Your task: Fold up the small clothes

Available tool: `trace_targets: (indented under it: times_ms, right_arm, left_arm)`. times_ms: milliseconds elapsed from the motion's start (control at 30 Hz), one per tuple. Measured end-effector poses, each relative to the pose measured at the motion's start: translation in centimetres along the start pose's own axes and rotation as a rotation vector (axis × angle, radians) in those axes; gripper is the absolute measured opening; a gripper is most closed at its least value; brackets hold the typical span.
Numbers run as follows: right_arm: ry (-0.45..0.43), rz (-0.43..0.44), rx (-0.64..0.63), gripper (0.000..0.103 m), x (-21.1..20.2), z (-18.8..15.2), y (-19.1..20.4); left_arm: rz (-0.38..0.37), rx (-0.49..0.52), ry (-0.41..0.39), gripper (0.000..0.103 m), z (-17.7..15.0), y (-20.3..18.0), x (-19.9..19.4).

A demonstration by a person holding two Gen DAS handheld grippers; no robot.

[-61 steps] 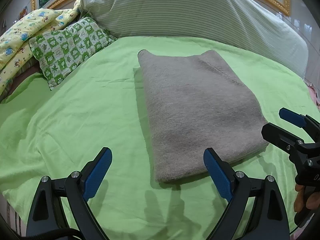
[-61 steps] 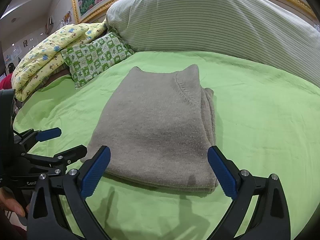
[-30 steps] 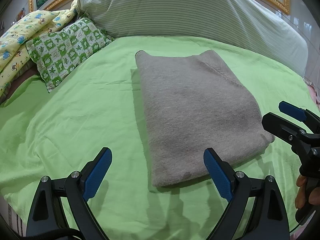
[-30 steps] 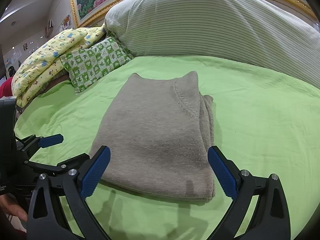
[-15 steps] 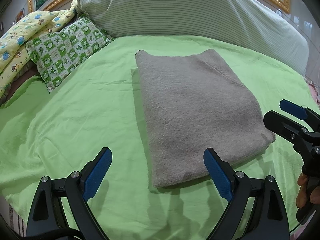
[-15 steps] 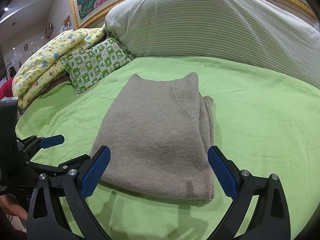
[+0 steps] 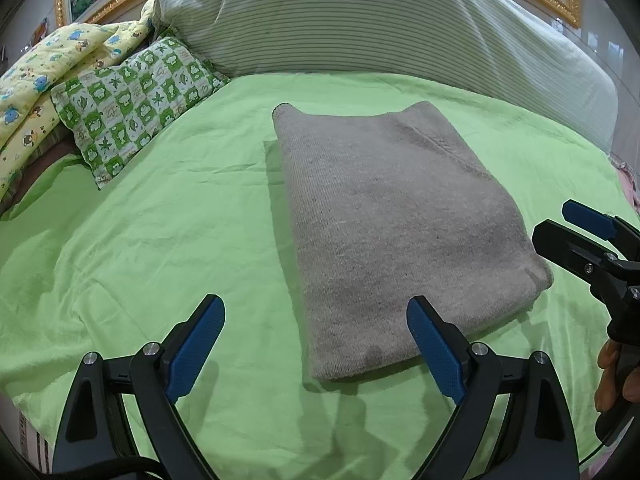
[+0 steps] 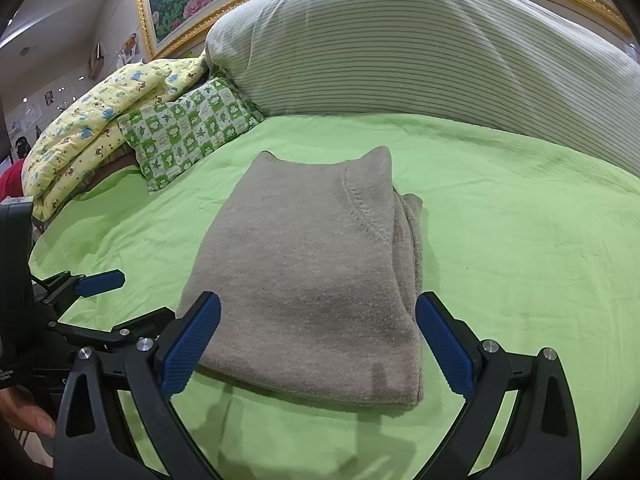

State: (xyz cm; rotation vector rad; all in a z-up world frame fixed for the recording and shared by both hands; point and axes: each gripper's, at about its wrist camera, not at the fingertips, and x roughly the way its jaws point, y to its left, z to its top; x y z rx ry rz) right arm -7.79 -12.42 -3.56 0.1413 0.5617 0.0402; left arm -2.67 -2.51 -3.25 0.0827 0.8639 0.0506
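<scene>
Lying folded, the sweater (image 7: 400, 232) sits just beyond both spread, empty claws.

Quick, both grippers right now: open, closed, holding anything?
Left gripper: open, holding nothing, fingers just short of the folded grey sweater.
Right gripper: open, holding nothing, fingers either side of the sweater's near edge.

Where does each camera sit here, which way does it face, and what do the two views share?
Left wrist: sits on the left claw, looking across the green sheet at the folded grey sweater; the right claw and fingers show at the right edge.
Right wrist: sits on the right claw, facing the sweater's near edge; the left claw shows at the left edge.
Shared: sweater, sheet, checked pillow, striped bolster; both claws open.
</scene>
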Motion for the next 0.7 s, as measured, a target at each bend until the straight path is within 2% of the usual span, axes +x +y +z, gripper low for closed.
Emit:
trace_targets:
  times_ms: [700]
  right_arm:
    - [-0.003,0.003,0.006,0.098,0.12,0.65,-0.70]
  left_arm:
    - [-0.009,-0.010,0.001,0.093,0.87,0.46,0.13]
